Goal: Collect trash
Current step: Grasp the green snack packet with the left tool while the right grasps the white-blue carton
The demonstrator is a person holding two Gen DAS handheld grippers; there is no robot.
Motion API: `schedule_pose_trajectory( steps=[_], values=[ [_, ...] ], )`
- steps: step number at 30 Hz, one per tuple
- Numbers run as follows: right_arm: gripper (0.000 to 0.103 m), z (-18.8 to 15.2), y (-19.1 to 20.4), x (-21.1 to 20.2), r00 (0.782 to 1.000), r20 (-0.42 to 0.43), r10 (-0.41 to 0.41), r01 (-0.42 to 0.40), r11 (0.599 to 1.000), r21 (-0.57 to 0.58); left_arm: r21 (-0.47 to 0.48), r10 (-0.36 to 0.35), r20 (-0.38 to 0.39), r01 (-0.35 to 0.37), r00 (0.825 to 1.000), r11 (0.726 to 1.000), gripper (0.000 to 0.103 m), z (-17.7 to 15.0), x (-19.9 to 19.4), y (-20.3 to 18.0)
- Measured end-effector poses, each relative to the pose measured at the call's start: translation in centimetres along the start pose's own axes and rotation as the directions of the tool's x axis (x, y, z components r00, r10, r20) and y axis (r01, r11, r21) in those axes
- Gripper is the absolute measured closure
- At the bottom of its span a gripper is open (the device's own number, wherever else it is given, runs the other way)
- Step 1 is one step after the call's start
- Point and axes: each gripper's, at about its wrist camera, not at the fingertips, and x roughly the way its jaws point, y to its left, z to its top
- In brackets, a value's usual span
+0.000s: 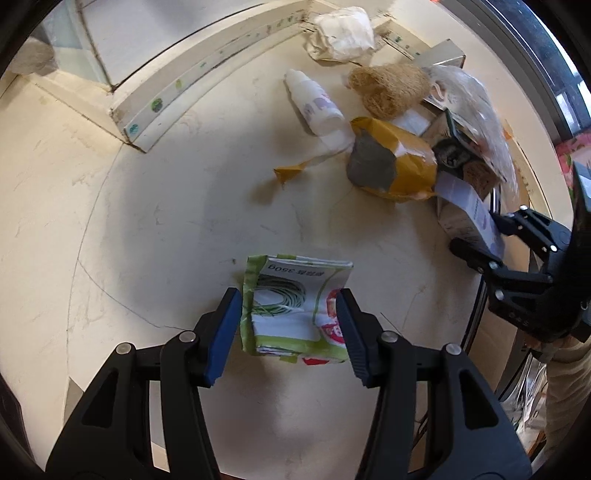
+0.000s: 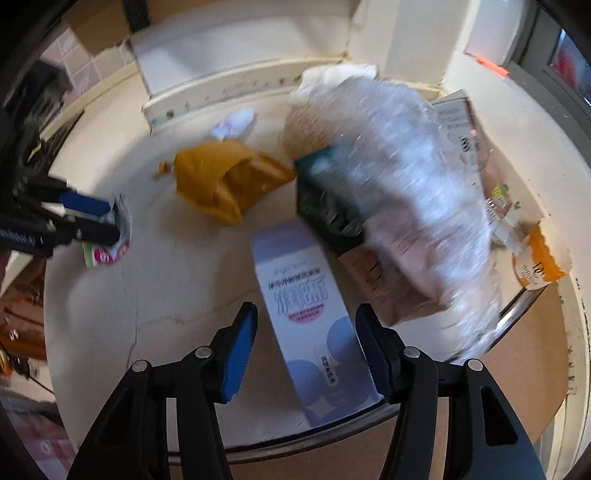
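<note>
My left gripper [image 1: 288, 325] is shut on a folded green and white food packet [image 1: 295, 306], both pads pressed on its sides, above the cream counter [image 1: 147, 221]. The same packet shows in the right wrist view [image 2: 110, 243]. My right gripper [image 2: 306, 350] is open around a pale purple carton [image 2: 314, 325] that lies on the counter near its front edge. The left pad stands apart from the carton; the right pad is at its side. A pile of trash lies beyond: a yellow bag [image 1: 399, 162], a white bottle [image 1: 314, 103], a fibrous tan scrubber [image 1: 388, 88] and a clear plastic bag [image 2: 399, 177].
A crumpled white paper bag [image 1: 343, 33] sits in the back corner by the tiled upstand [image 1: 184, 92]. A brown cardboard box [image 2: 399, 291] and a dark green packet [image 2: 328, 192] lie under the plastic bag. An orange wrapper [image 2: 539, 258] lies at the right edge.
</note>
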Motion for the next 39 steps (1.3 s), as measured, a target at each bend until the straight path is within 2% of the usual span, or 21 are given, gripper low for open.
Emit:
schedule_pose_trajectory(
  steps=[1,2,8,11,15,18,23,25,30,34,36,39],
  values=[
    [0.064,-0.2,0.2,0.2,1.000,-0.010,0.006,-0.006,1.000,-0.002,0.011,-0.002,-0.004,0.002,1.000,1.000,0.057,-0.1,0.0,-0.2],
    [0.067,-0.4,0.3,0.3,1.000,-0.013,0.018,-0.018,1.000,0.000,0.021,-0.006,-0.010,0.006,1.000,1.000,0.058,-0.2,0.0,-0.4],
    [0.068,-1.8,2.1,-0.2,1.000,0.000,0.028,-0.028,0.999,0.019,0.029,-0.036,-0.035,0.037,0.999,0.999,0.063,-0.8,0.1,-0.8],
    [0.068,-2.4,3.0,-0.6,0.999,0.006,0.048,-0.049,0.998,0.046,0.074,-0.015,-0.033,0.018,0.999,0.997,0.062,-1.3,-0.1,-1.0],
    [0.068,-3.5,3.8,-1.2,0.996,0.009,0.091,-0.092,0.988,0.123,0.112,-0.030,-0.051,0.036,0.998,0.993,0.061,-2.2,-0.3,-1.1],
    [0.068,-4.1,4.1,-1.7,0.991,0.023,0.130,-0.132,0.975,0.180,0.171,-0.011,-0.031,0.016,0.999,0.985,0.061,-2.6,-0.9,-1.5],
    [0.068,-4.2,5.1,-2.3,0.988,0.046,0.151,-0.157,0.966,0.205,0.307,0.082,0.030,-0.087,0.996,0.948,0.057,-2.5,-0.9,-3.2],
    [0.068,-4.1,5.2,-2.2,0.987,0.049,0.150,-0.157,0.965,0.209,0.341,0.094,0.044,-0.103,0.995,0.934,0.057,-2.7,-0.6,-3.2],
    [0.068,-4.1,5.3,-1.9,0.986,0.049,0.162,-0.169,0.961,0.218,0.434,0.074,0.081,-0.103,0.994,0.895,0.056,-3.0,0.1,-4.1],
    [0.068,-4.0,5.5,-1.6,0.986,0.049,0.157,-0.164,0.963,0.215,0.494,0.016,0.093,-0.060,0.996,0.868,0.057,-3.1,0.4,-4.6],
    [0.068,-4.1,5.5,-1.5,0.986,0.048,0.159,-0.166,0.960,0.226,0.504,-0.001,0.104,-0.052,0.995,0.862,0.062,-3.2,0.4,-4.6],
    [0.068,-4.4,5.4,-1.6,0.986,0.053,0.160,-0.168,0.956,0.242,0.500,-0.013,0.150,-0.065,0.989,0.864,0.082,-3.8,-0.1,-4.3]
  ],
)
